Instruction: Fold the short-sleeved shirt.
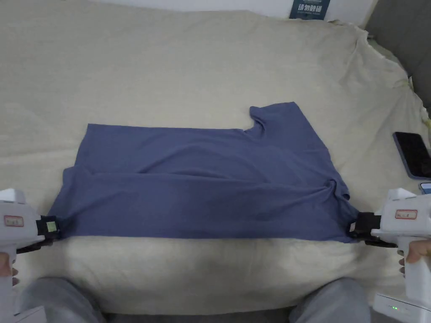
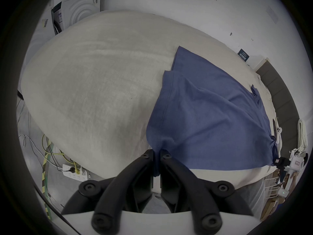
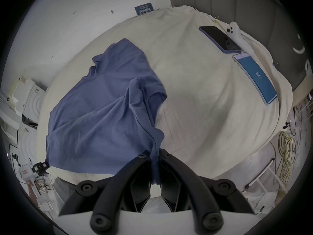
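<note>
Both hand-held grippers pinch shirt (image 1: 202, 176) near-edge corners.

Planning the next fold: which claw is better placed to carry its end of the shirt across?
Probably the left claw. It grips a flat hem corner of the shirt, while the right claw holds bunched cloth at the sleeve end, near the phones.

Soft, even light all over, bright on the pale bed cover (image 1: 202, 63) in the head view and sharp from edge to edge, with just faint dark folds on the blue shirt (image 1: 202, 185). Dimmer and greyer in both gripper views, round like a fish bowl with thick black rims, bending everything far from the tongs. A bit blurry right up close by the black jaws.
</note>
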Tool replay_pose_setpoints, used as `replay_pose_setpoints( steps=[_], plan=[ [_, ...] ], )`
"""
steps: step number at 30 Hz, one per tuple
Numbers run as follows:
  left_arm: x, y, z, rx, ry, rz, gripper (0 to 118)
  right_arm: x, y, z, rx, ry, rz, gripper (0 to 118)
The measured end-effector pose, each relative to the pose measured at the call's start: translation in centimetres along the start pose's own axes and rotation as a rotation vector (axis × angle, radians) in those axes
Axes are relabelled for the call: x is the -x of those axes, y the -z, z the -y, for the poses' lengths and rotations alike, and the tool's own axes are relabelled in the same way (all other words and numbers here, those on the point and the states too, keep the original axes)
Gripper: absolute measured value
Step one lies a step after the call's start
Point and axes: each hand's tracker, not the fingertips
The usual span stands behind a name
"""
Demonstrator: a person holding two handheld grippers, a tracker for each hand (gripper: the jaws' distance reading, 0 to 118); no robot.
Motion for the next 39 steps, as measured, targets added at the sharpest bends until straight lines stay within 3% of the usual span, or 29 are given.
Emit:
replay_pose_setpoints(
  steps=[1, 2, 3, 5, 6, 11, 16, 20, 23, 25, 27, 28, 30, 39],
  plan=[
    [-0.2, -0.2, -0.3, -0.005, 0.007, -0.025, 50, 0.1, -0.3, -0.1, -0.024, -0.005, -0.002, 15],
    [-0.1, -0.3, -0.7, 0.002, 0.011, -0.075, 72, 0.3, -0.8, -0.3, -0.042, -0.027, 0.009, 29],
    [0.1, -0.5, -1.1, -0.001, 0.013, -0.071, 93, 0.5, -1.4, -0.6, -0.061, -0.054, 0.046, 57],
    [0.3, -1.7, -2.3, -0.077, -0.001, -0.069, 111, 0.9, -2.9, -1.7, -0.123, -0.105, 0.099, 95],
    [0.3, -2.5, -3.0, -0.117, -0.008, -0.073, 113, 1.2, -3.9, -2.3, -0.162, -0.121, 0.116, 102],
    [-1.9, -6.5, -6.4, -0.331, 0.016, -0.039, 113, 5.3, -10.2, -4.7, -0.433, -0.235, 0.13, 102],
    [-6.9, -8.7, -6.2, -0.631, 0.192, -0.095, 111, 9.8, -13.1, -4.0, -0.713, -0.316, 0.114, 107],
    [-10.2, -8.8, -4.8, -0.758, 0.293, -0.071, 92, 12.7, -12.8, -1.9, -0.837, -0.354, 0.095, 109],
    [-11.5, -8.8, -4.0, -0.763, 0.316, 0.028, 69, 13.9, -12.3, -0.8, -0.836, -0.354, 0.043, 103],
    [-11.4, -8.0, -3.9, -0.761, 0.331, 0.038, 39, 14.2, -12.2, -0.1, -0.845, -0.341, -0.02, 73],
    [-11.7, -7.8, -3.5, -0.77, 0.346, 0.038, 12, 14.6, -11.9, 0.3, -0.842, -0.337, -0.035, 31],
    [-11.7, -7.7, -3.4, -0.772, 0.35, 0.039, 9, 14.8, -11.6, 0.4, -0.844, -0.34, -0.033, 19],
    [-11.6, -7.5, -3.5, -0.742, 0.371, 0.072, 0, 15.2, -11.4, 0.6, -0.841, -0.355, -0.04, 4],
    [-10.8, -6.0, -3.8, -0.718, 0.331, 0.103, 0, 15.5, -9.6, -0.1, -0.817, -0.364, -0.07, 0]
  ],
)
